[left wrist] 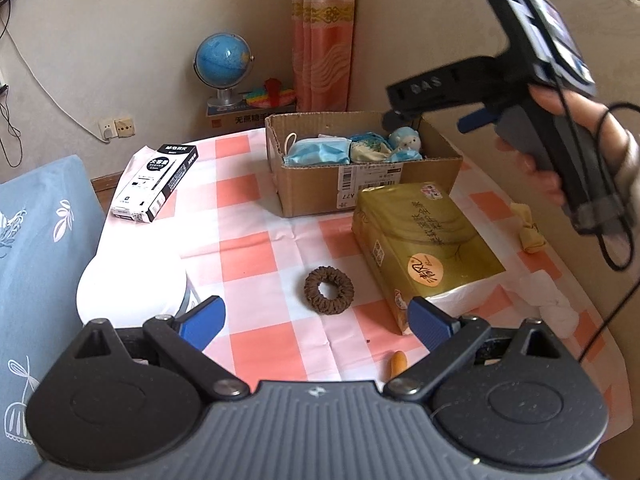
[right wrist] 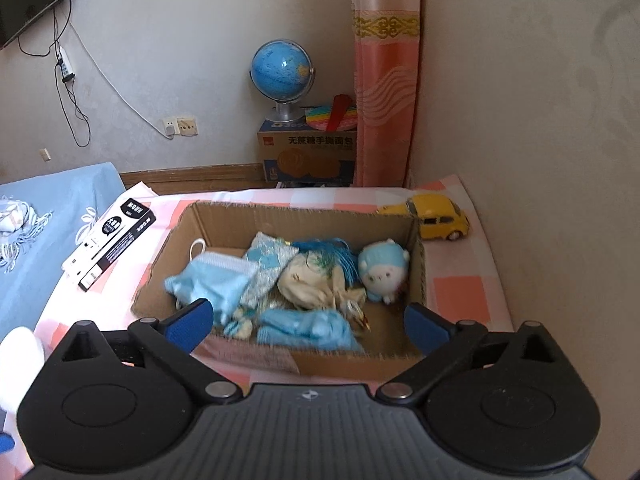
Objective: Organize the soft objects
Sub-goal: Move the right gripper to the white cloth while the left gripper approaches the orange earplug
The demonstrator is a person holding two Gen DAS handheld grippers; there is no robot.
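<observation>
The cardboard box (right wrist: 280,216) sits in the middle of the right wrist view, open-topped, on the pink-and-white checked cloth of the desk (right wrist: 460,292). Inside, at its left, lies a crumpled pale blue face mask (right wrist: 212,280) with a white ear loop; beside it is a glittery light blue pouch (right wrist: 266,260). A cream cloth bundle (right wrist: 308,284) with teal fringe fills the centre, and a small plush toy (right wrist: 384,268) with a blue hood and white face leans in the right corner. A fuzzy light blue piece (right wrist: 308,326) lies along the near wall.

The right hand-held gripper (right wrist: 308,322) hangs over the box's near edge with its blue pads spread wide and nothing between them.

In the left wrist view, a brown ruffled scrunchie (left wrist: 329,290) lies flat on the cloth at centre frame, just left of a gold tissue pack (left wrist: 424,236). A knotted yellow cloth (left wrist: 530,228) and a knotted white cloth (left wrist: 554,304) lie at the right edge. The left hand-held gripper (left wrist: 316,324) is spread and empty, low in the frame, the scrunchie just beyond its pads.
</observation>
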